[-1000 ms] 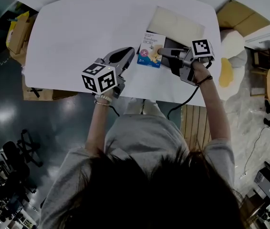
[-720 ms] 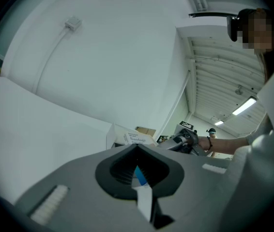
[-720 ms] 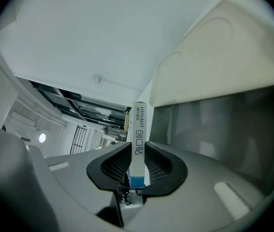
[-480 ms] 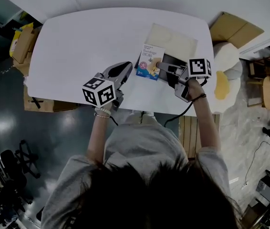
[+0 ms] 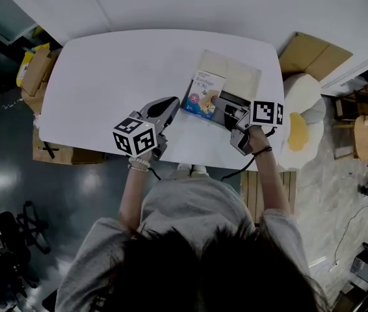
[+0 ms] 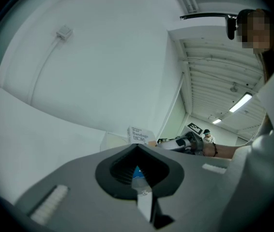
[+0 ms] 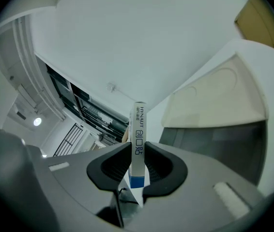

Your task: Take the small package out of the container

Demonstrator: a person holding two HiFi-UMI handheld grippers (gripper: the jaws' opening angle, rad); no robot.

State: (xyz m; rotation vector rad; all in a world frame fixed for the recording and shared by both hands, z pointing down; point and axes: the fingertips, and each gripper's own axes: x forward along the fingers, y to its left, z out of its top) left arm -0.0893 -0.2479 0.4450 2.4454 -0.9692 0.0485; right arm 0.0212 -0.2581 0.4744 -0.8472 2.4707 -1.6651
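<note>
The small package (image 5: 205,94), a white and blue bandage box, hangs in the air above the table. My right gripper (image 5: 218,101) is shut on its right edge. In the right gripper view the box's narrow side (image 7: 138,139) stands upright between the jaws. The container (image 5: 239,100) is a dark open box with a beige lid (image 5: 233,72) behind it, just under and right of the package. My left gripper (image 5: 170,101) hovers left of the package, shut with nothing in it. The left gripper view shows the package (image 6: 140,135) and the right gripper (image 6: 175,143) ahead.
The white table (image 5: 119,70) stretches left and behind the container. Cardboard boxes (image 5: 314,54) and a white and yellow bag (image 5: 301,103) lie on the floor to the right. More cardboard (image 5: 31,64) sits beyond the table's left edge. The container's grey inside (image 7: 214,144) lies below the right gripper.
The right gripper has risen and rolled with the package in it, carrying it up from the container. The left gripper has lifted a little, still shut.
</note>
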